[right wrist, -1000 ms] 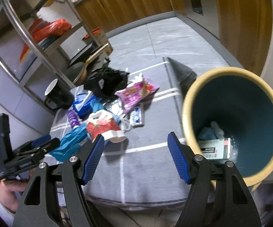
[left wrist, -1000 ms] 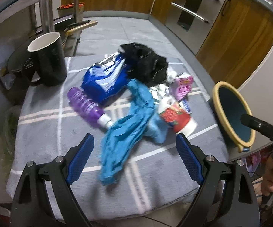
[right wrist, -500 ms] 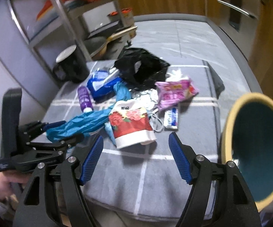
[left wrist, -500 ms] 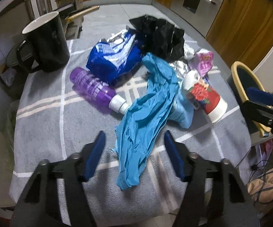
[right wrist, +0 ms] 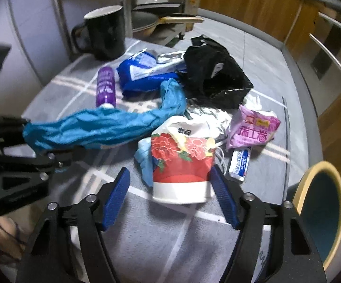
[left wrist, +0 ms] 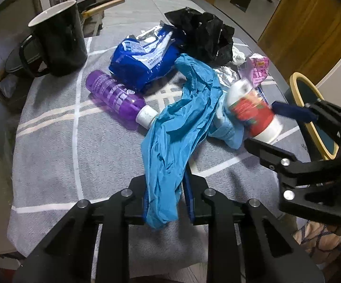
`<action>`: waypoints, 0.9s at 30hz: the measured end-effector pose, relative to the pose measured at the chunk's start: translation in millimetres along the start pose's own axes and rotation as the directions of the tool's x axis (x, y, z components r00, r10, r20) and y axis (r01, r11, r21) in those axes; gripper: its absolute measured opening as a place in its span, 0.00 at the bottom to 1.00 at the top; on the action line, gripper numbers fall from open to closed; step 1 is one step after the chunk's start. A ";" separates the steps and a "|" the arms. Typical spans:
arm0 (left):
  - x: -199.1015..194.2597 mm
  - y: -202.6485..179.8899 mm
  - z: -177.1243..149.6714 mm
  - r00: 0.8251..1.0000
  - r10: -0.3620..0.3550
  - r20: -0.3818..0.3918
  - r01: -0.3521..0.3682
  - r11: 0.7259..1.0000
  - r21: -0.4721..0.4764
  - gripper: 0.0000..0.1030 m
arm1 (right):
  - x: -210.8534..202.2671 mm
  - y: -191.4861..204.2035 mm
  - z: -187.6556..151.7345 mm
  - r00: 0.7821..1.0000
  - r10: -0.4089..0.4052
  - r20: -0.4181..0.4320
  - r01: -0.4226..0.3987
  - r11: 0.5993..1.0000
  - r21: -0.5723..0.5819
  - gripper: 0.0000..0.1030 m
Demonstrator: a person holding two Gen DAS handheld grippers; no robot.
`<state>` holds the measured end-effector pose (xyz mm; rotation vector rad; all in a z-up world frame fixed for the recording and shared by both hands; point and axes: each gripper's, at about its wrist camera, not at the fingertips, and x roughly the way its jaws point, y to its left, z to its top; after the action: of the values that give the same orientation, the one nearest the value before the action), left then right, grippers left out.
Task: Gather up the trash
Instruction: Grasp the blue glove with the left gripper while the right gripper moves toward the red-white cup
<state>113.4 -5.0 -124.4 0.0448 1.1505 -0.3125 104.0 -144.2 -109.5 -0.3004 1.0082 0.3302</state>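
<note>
A long blue plastic bag (left wrist: 177, 127) lies across the grey checked table cloth (left wrist: 52, 146). My left gripper (left wrist: 164, 200) is shut on its near end; it also shows in the right wrist view (right wrist: 28, 139) gripping the blue plastic bag (right wrist: 99, 127). My right gripper (right wrist: 170, 195) is open, its fingers on either side of a crushed red floral paper cup (right wrist: 182, 165), lying on its side. The right gripper (left wrist: 264, 129) shows in the left wrist view beside the cup (left wrist: 250, 110). A yellow-rimmed teal bin (right wrist: 321, 212) stands off the table's right edge.
On the cloth lie a purple bottle (left wrist: 116, 94), a blue packet (left wrist: 144, 59), a black plastic bag (left wrist: 205, 35), a pink wrapper (right wrist: 253, 129) and a small tube (right wrist: 238, 162). A black mug (left wrist: 57, 37) stands at the far left. Wooden cabinets (left wrist: 307, 23) stand behind.
My left gripper moved forward and closed on the near end of the blue bag. My right gripper swung from the bin to the table and now straddles the paper cup.
</note>
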 end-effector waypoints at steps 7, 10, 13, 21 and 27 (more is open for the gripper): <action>-8.5 -7.2 2.5 0.998 0.041 0.041 -0.043 0.998 0.035 0.43 | -2.5 -1.3 -8.0 1.000 0.024 -0.013 -0.023 0.999 0.024 0.20; -10.0 -10.0 5.7 0.997 0.054 0.055 -0.057 0.997 0.047 0.49 | -4.2 -3.7 -11.0 0.999 0.037 -0.013 -0.036 0.998 0.043 0.12; -6.4 -14.7 8.3 0.996 0.071 0.058 -0.074 0.995 0.065 0.52 | -8.4 -6.0 -13.3 0.999 0.052 -0.003 -0.052 0.997 0.065 0.08; 12.5 -28.5 10.6 0.995 0.088 0.040 -0.092 0.987 0.128 0.49 | -24.1 -13.9 -11.9 0.996 0.069 0.053 -0.075 0.991 0.107 0.06; 13.3 -31.4 10.4 0.998 0.050 0.030 -0.053 0.990 0.133 0.12 | -30.8 -32.0 -12.6 0.991 0.099 0.091 -0.115 0.976 0.183 0.04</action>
<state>119.2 -40.0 -128.2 0.1879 1.0990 -0.3433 92.1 -182.3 -86.3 -0.0609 0.9696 0.3391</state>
